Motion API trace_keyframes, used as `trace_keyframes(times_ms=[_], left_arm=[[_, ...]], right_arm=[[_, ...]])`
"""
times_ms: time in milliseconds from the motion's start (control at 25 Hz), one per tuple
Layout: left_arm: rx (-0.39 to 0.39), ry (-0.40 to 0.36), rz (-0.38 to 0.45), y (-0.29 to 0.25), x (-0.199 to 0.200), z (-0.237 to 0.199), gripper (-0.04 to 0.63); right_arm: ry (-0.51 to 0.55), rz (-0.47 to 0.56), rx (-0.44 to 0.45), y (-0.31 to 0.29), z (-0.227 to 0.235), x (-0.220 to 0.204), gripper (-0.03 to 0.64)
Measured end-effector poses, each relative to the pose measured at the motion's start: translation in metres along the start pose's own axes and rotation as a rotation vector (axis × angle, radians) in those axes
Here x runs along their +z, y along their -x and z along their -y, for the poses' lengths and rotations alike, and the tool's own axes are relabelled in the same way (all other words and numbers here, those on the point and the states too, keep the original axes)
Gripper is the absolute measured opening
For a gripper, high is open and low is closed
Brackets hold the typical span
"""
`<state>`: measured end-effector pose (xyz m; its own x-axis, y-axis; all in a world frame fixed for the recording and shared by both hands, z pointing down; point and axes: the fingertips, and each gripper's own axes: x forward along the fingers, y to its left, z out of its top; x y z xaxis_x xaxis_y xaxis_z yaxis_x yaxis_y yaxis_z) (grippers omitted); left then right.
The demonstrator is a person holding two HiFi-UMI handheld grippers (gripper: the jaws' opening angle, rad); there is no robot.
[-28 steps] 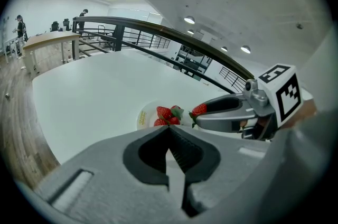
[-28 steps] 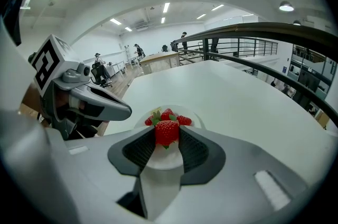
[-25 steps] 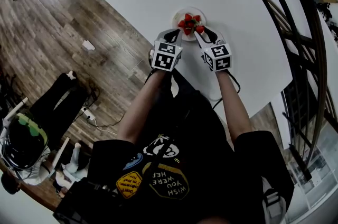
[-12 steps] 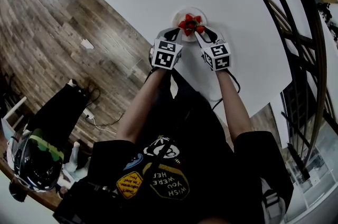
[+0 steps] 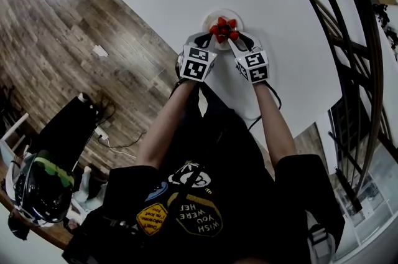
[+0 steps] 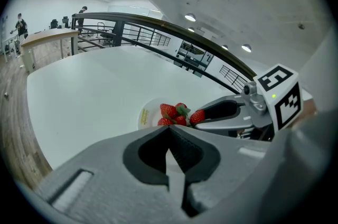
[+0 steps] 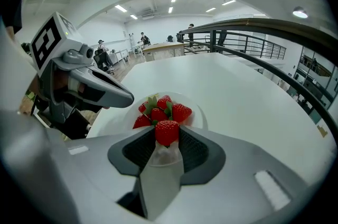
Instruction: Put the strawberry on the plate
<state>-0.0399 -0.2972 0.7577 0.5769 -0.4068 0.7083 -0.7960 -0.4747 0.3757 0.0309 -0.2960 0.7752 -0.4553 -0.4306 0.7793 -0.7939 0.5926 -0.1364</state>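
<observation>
White, smooth bench (image 5: 280,1) stands over a wood-plank floor (image 5: 62,20), with a dark railing (image 7: 253,25) behind it. Near the bench's front edge sits a small, round, pale plate (image 5: 209,15), glossy, with a heap of red berries (image 7: 158,109) on it, seeded skins and green leafy caps.

Right gripper (image 7: 167,136): its grey jaws stand fairly wide and clamp 1 strawberry (image 7: 167,132) at the very tips, just over the plate's near rim and close beside the heap. Left gripper (image 6: 169,130): jaws brought together, holding nothing, hovering just beside the plate.

Risks, as a judgement: the fruit is soft and slippery, so a hard squeeze could bruise it. The hold is only at the tips, so it could slip out early. Let go over the rim or onto the rounded heap, it may roll off onto the bench. The light plate could slide if nudged.
</observation>
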Motion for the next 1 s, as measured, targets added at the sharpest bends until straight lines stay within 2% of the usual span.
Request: trace_keyframes(times_ms=[120, 480, 720, 1000], left_arm=[[0.003, 0.029, 0.007, 0.000, 0.002, 0.002, 0.003], [-0.003, 0.044, 0.009, -0.002, 0.001, 0.007, 0.004], [-0.001, 0.048, 0.010, 0.001, 0.002, 0.006, 0.003], [-0.007, 0.044, 0.014, 0.005, 0.001, 0.017, 0.003]], right_arm=[[0.015, -0.010, 0.001, 0.002, 0.002, -0.004, 0.140], [0.114, -0.053, -0.008, -0.002, 0.001, -0.010, 0.140], [0.132, -0.070, -0.023, -0.004, 0.001, -0.010, 0.140], [0.235, -0.091, -0.053, 0.002, -0.002, -0.011, 0.138]])
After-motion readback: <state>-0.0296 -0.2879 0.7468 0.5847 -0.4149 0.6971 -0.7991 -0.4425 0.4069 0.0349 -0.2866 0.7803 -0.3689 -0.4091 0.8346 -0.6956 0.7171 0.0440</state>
